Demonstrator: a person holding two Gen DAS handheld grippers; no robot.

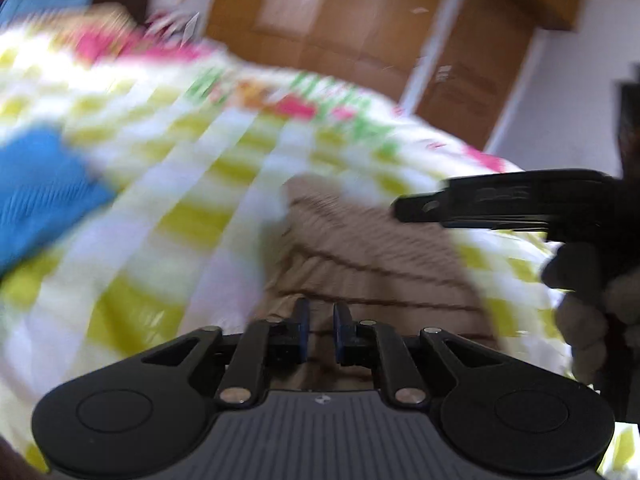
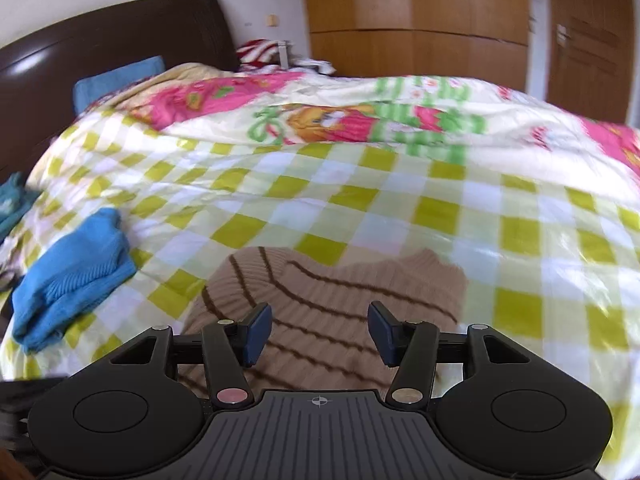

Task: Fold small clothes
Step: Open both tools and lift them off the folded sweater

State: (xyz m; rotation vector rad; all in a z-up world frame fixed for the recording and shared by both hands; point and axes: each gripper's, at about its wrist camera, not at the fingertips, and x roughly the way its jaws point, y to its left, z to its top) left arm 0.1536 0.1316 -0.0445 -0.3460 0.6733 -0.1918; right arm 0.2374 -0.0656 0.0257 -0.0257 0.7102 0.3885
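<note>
A small tan knitted garment with thin dark-brown stripes [image 2: 332,312] is lying crumpled on the bed, low in the middle of the right wrist view, just ahead of the right gripper [image 2: 320,332]. That gripper's blue-padded fingers [image 2: 256,334] are standing wide apart, hovering over the near part of the knit with nothing between them.

In the left wrist view, which is heavily blurred, the same striped garment is filling the lower centre of the frame. The left gripper [image 1: 321,330] is pointing down at it with its fingers drawn close, only a narrow gap showing between the blue pads [image 1: 303,330]; whether any cloth is caught in that gap cannot be told through the blur. The right tool is reaching in from the right edge of that frame, level and side-on, with the person's gloved hand [image 1: 588,300] wrapped around its grip below.

The garment is resting on a yellow-green and white checked quilt [image 2: 360,200]. A folded bright blue knitted piece [image 2: 72,272] is lying well apart at the left of the frame. Beyond the checks, a pink and green cartoon-print blanket [image 2: 328,116] is spreading across the upper half of the bed, with the dark brown headboard [image 2: 112,36] at upper left and orange-brown wooden wardrobe doors [image 2: 416,20] at upper right.
</note>
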